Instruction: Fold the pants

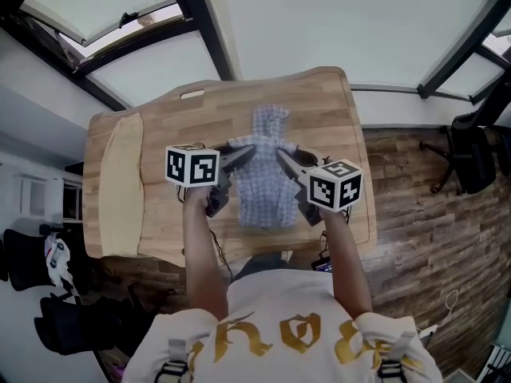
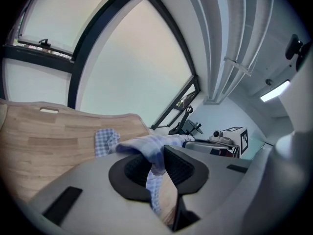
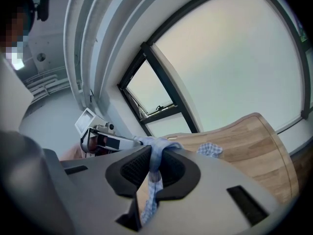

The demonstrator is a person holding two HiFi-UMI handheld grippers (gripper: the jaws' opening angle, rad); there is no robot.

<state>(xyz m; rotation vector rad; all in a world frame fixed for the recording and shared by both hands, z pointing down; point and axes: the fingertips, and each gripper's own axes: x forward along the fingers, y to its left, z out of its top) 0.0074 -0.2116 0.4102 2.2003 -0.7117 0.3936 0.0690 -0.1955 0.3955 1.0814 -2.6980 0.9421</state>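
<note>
Blue-and-white checked pants [image 1: 263, 174] lie lengthwise on the wooden table [image 1: 160, 118], with the near part lifted between my two grippers. My left gripper [image 1: 249, 152] is shut on the left corner of the raised edge, and the cloth [image 2: 154, 155] runs between its pads. At the right corner my right gripper [image 1: 283, 155] is shut on the same edge, the fabric [image 3: 155, 168] hanging down between its pads. The far end of the pants [image 2: 105, 141] rests on the table. That far end [image 3: 210, 150] also shows in the right gripper view.
A cream folded cloth [image 1: 121, 182] lies along the table's left side. Black office chairs stand at the far right [image 1: 471, 158] and lower left [image 1: 48, 262] on the wood floor. Large windows [image 1: 120, 22] run behind the table.
</note>
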